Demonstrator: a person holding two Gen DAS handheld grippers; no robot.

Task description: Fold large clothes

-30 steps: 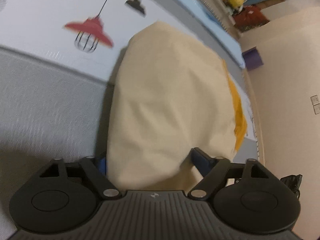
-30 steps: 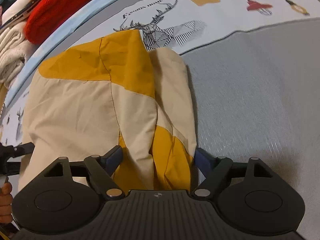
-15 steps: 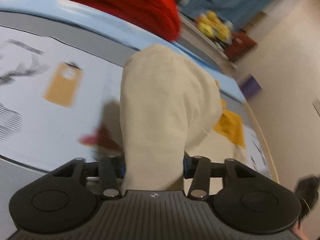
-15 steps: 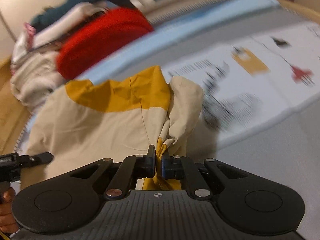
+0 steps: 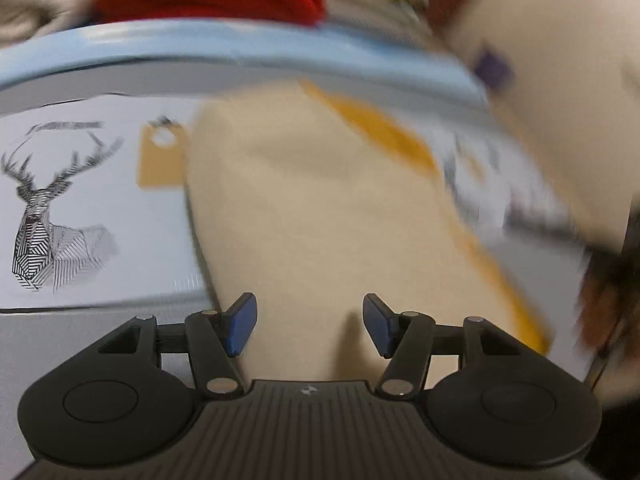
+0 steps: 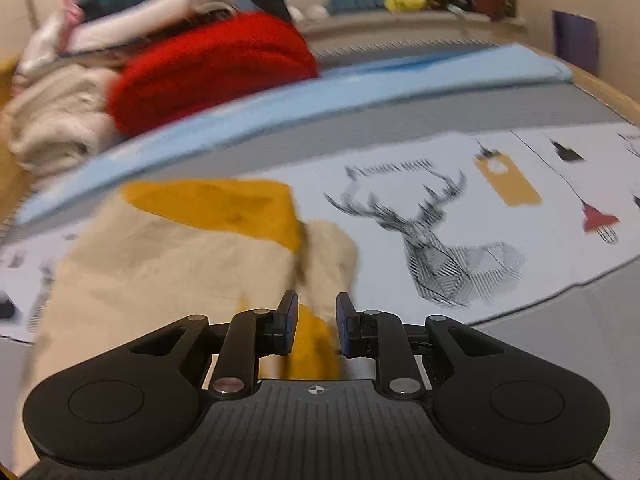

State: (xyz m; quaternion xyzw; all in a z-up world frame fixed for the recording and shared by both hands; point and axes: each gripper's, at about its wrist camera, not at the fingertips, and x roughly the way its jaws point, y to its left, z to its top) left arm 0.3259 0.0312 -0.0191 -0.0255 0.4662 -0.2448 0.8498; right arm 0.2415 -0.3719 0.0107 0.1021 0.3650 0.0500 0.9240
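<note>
Letting go is what marks this moment: the left gripper [image 5: 310, 326], which half a second ago pinched a raised hump of the cream and mustard garment [image 5: 316, 216], now has its blue pads spread wide with the cloth lying flat between and beyond them, no longer gripped. The right gripper [image 6: 316, 326] has changed the same way, though less far; its jaws, pressed tight on a bunched mustard fold half a second ago, now stand a little apart, with the mustard cloth in the gap but, as far as I can tell, not clamped. The garment rests on the printed bedspread [image 6: 500, 248], just beside the deer drawing [image 6: 436, 248] and short of the pale blue band [image 6: 360, 92], with a mustard panel at its far end and the red knit pile [image 6: 212, 64] well beyond. Compared with a second ago, when it lay longer and closer to the grey part of the bed, it looks shorter and doubled over. I judge that one fold has just been laid down and released. Both views are smeared by motion, so the edges of the fold cannot be checked for neatness.
</note>
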